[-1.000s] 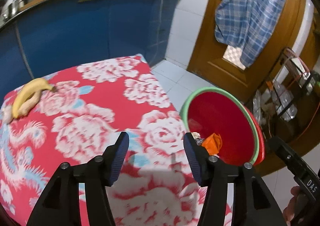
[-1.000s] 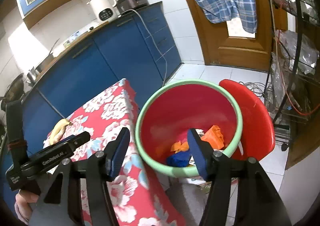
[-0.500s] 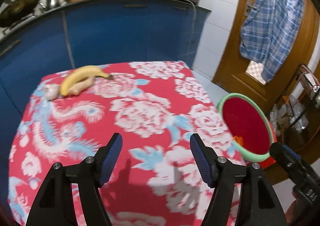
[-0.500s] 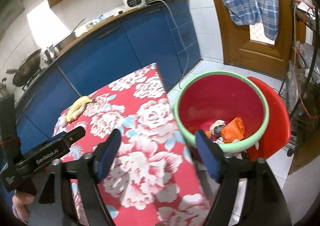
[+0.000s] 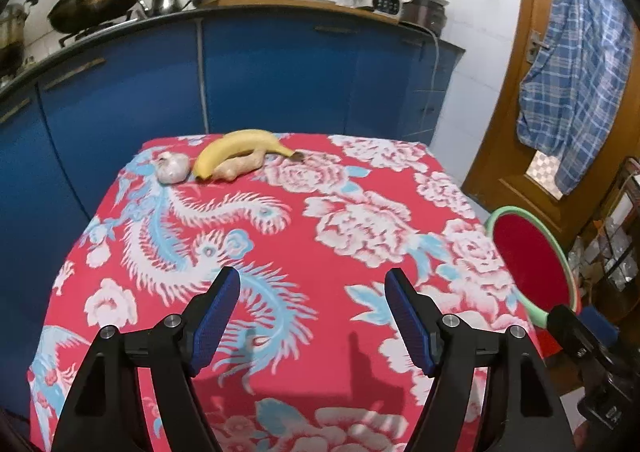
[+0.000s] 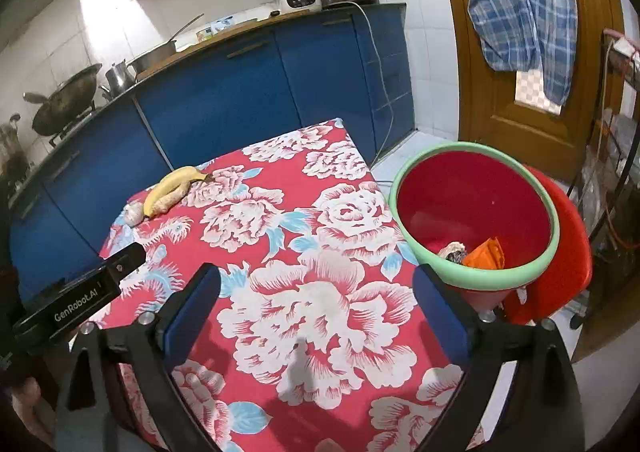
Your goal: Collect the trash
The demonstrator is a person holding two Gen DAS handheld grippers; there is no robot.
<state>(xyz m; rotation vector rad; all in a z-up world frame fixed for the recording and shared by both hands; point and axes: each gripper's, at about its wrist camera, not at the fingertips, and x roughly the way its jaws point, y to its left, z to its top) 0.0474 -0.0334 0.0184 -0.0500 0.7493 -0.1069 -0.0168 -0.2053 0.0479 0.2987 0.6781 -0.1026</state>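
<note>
A red bin with a green rim [image 6: 476, 220] stands on a red stool beside the table's right edge; orange and grey trash [image 6: 482, 254] lies in it. It also shows in the left wrist view [image 5: 532, 260]. My left gripper [image 5: 312, 316] is open and empty above the near part of the red floral tablecloth [image 5: 360, 220]. My right gripper [image 6: 316, 312] is open and empty above the cloth [image 6: 320, 292], left of the bin. The left gripper's body [image 6: 80, 300] shows in the right wrist view.
A banana [image 5: 240, 150], a ginger root [image 5: 236, 168] and a garlic bulb [image 5: 172, 168] lie at the table's far left. Blue cabinets [image 5: 280, 72] with pots and a kettle stand behind. A wooden door [image 6: 520, 52] with a plaid cloth and a wire rack are to the right.
Both grippers have pulled back from the bin and up over the table. The left view has swung left, so the banana is now centred and the bin sits at the right edge.
</note>
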